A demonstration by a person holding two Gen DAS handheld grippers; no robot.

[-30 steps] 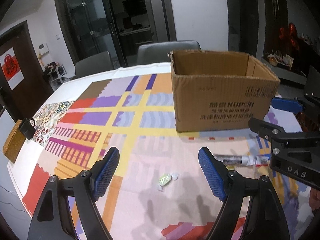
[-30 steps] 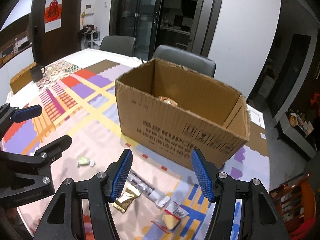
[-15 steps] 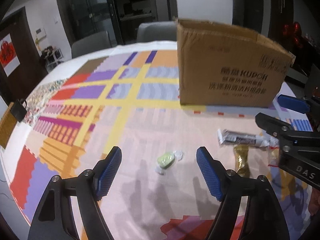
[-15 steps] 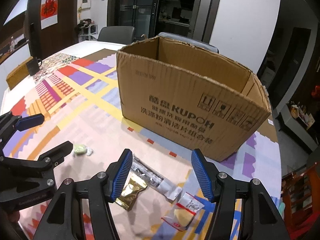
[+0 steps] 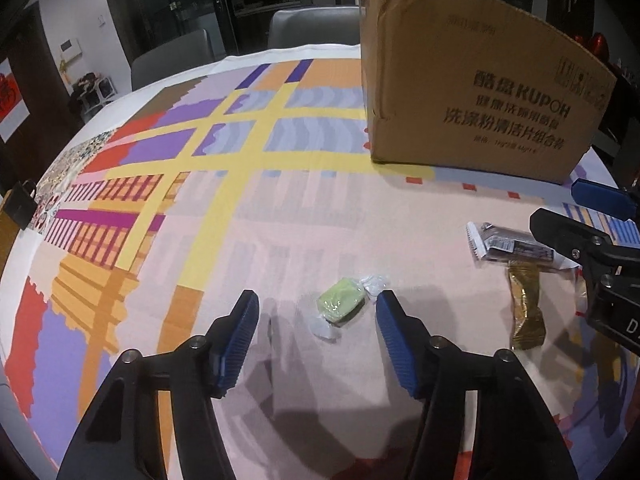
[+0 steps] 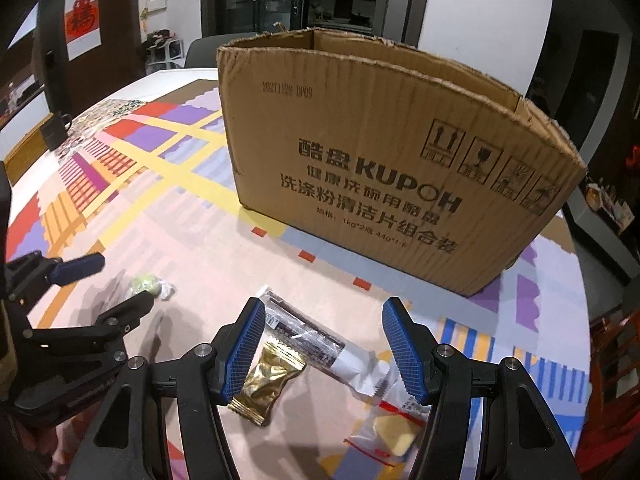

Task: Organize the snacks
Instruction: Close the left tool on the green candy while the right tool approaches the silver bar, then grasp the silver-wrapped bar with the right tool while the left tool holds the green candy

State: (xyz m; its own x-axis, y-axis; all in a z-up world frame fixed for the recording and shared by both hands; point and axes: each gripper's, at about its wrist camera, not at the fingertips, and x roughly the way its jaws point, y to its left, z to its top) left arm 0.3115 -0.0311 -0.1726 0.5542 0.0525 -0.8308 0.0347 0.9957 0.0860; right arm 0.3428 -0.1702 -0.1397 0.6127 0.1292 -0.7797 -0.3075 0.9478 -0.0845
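Left gripper: jaws closing, green candy between them, untouched, on bench before box. Right gripper: jaws released, straddling bar beside gold packet.

Green candy, gold wrapper, brown box w/ black print, tablecloth — multicolour blocks, stripes
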